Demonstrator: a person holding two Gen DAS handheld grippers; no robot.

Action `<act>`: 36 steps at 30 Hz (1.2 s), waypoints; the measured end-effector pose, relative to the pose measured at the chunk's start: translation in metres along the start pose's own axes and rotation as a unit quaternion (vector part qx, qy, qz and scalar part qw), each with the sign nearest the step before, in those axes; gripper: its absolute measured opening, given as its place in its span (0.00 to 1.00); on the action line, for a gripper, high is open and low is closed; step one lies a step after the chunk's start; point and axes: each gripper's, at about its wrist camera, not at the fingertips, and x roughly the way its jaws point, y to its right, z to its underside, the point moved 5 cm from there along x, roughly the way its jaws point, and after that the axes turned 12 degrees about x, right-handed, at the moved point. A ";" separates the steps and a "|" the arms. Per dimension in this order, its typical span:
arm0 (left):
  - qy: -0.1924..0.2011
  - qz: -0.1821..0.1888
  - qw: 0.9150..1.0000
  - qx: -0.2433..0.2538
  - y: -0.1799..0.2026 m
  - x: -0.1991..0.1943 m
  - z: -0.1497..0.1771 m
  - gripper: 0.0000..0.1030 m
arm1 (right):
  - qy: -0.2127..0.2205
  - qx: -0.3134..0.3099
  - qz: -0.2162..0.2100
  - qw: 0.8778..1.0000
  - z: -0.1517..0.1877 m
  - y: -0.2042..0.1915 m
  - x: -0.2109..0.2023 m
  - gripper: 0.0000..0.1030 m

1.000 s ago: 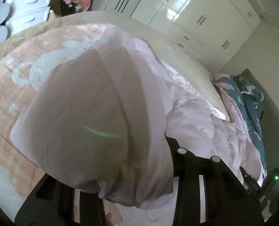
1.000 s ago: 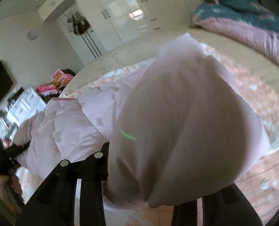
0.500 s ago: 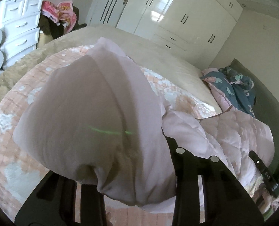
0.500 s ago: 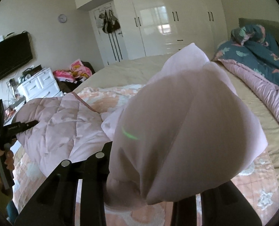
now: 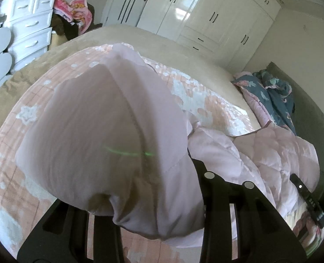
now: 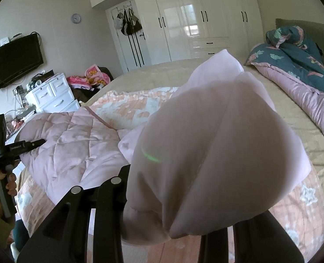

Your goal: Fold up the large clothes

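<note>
A pale pink quilted jacket (image 5: 271,153) hangs stretched between my two grippers above the bed. In the left wrist view a bulging fold of the jacket (image 5: 96,142) covers my left gripper (image 5: 144,186), which is shut on it; its fingertips are hidden under the cloth. In the right wrist view my right gripper (image 6: 172,197) is likewise shut on another puffed fold (image 6: 216,142), and the quilted body (image 6: 74,135) sags to the left. The left gripper (image 6: 19,148) shows at the far left, held by a hand (image 6: 8,179).
Below lies a bed with a peach floral blanket (image 5: 205,100) over a beige cover (image 6: 282,109). A teal floral duvet (image 6: 297,61) is heaped at the headboard. A white dresser (image 5: 28,22), a clothes pile (image 5: 74,13), white wardrobes (image 6: 194,22) and a wall television (image 6: 15,59) stand around.
Both grippers have risen and rolled with the jacket still in them. More of the room and the bed shows, and the quilted body has lifted off the blanket.
</note>
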 end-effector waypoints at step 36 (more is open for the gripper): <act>-0.063 -0.025 0.998 -0.006 -0.021 -0.007 0.100 0.47 | -0.070 0.210 0.057 0.974 0.112 0.075 -0.001 0.81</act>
